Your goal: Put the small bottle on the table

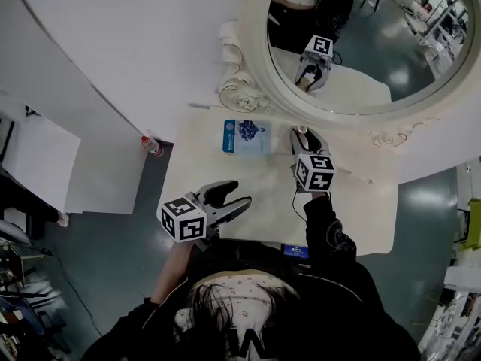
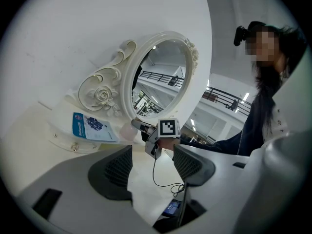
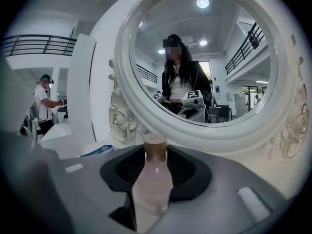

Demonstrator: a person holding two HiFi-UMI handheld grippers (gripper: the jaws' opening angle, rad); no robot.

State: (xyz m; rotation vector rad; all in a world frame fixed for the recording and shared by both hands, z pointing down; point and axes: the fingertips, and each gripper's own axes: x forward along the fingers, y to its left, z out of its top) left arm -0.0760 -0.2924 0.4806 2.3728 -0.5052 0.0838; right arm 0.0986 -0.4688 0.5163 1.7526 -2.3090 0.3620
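Observation:
The small bottle (image 3: 152, 182) is pale pink with a brown cap and stands upright between my right gripper's jaws. My right gripper (image 1: 304, 138) is shut on it, over the back of the white table (image 1: 361, 216), close under the mirror frame. In the head view only the bottle's top (image 1: 302, 130) shows, and whether its base touches the table is hidden. My left gripper (image 1: 239, 195) is open and holds nothing, low over the table's front left part. In the left gripper view its jaws (image 2: 153, 165) stand well apart, and the right gripper's marker cube (image 2: 167, 127) lies beyond them.
A big oval mirror (image 1: 361, 43) in an ornate white frame stands along the table's back. A blue packet (image 1: 246, 136) lies left of the right gripper. A small screen (image 1: 295, 251) and a thin cable are near the front edge. A red-capped object (image 1: 152, 146) lies on the floor at left.

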